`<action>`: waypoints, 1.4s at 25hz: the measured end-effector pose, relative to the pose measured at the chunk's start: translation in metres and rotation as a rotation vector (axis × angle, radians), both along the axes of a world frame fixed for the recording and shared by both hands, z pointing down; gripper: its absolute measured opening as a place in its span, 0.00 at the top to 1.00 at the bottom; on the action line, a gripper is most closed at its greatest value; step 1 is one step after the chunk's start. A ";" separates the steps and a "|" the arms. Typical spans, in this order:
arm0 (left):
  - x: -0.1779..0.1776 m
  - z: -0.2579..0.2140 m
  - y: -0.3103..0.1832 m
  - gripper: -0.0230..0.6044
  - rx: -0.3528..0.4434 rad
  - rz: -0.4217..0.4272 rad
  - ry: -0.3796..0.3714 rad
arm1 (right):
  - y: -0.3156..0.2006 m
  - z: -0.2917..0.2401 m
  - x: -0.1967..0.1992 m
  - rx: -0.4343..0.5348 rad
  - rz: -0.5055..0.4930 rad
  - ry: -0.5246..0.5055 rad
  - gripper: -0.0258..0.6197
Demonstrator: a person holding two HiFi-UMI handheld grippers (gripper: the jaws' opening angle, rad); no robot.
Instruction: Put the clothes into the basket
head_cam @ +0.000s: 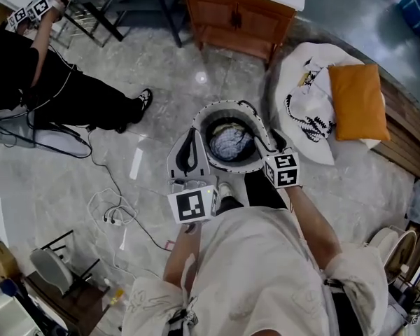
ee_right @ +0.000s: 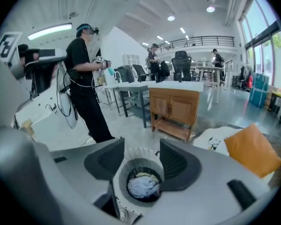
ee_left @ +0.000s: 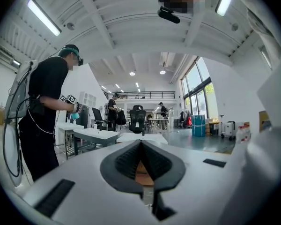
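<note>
A round white-rimmed basket (head_cam: 201, 120) stands on the floor right in front of me. A crumpled blue-grey garment (head_cam: 230, 144) lies inside it. The right gripper view looks down on the same basket (ee_right: 123, 164) and garment (ee_right: 143, 187). My right gripper (ee_right: 141, 150) is open above it with nothing between the jaws; in the head view the right gripper (head_cam: 264, 136) hovers over the basket's right rim. My left gripper (head_cam: 188, 145) sits at the basket's left side. In its own view the left gripper (ee_left: 140, 145) is shut, empty, and aimed out across the room.
A white printed cloth (head_cam: 306, 93) and an orange cushion (head_cam: 357, 101) lie to the right, by a wooden bench (head_cam: 404, 128). A wooden cabinet (head_cam: 236, 18) stands behind the basket. A person in black (head_cam: 52, 82) is at the left; cables (head_cam: 112, 214) trail on the floor.
</note>
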State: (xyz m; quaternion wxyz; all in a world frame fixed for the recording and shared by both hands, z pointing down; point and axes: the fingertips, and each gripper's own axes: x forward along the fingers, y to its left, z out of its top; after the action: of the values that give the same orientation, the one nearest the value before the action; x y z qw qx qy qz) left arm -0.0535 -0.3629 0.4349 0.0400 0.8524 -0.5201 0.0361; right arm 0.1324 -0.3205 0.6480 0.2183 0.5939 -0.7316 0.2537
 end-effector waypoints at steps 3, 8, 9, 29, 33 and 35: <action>0.007 -0.011 0.005 0.96 0.012 0.028 0.013 | -0.005 -0.045 0.007 0.106 0.044 -0.010 0.62; 0.011 -0.035 0.015 0.96 0.054 0.064 0.023 | -0.005 -0.124 0.016 0.299 0.077 0.058 0.62; 0.011 -0.040 0.017 0.96 0.065 0.069 0.020 | -0.003 -0.140 0.017 0.335 0.083 0.072 0.61; -0.014 -0.097 0.020 0.96 0.168 0.051 0.050 | 0.012 -0.313 0.014 0.717 0.148 0.143 0.61; -0.015 -0.098 0.019 0.96 0.176 0.053 0.057 | 0.011 -0.313 0.012 0.720 0.154 0.142 0.62; -0.015 -0.099 0.020 0.96 0.180 0.056 0.057 | 0.012 -0.312 0.012 0.720 0.156 0.140 0.68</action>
State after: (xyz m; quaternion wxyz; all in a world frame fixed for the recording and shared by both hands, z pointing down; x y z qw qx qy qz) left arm -0.0680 -0.3428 0.3363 -0.0229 0.8675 -0.4958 -0.0338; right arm 0.1442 -0.3083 0.3359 0.0250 0.7026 -0.7098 -0.0450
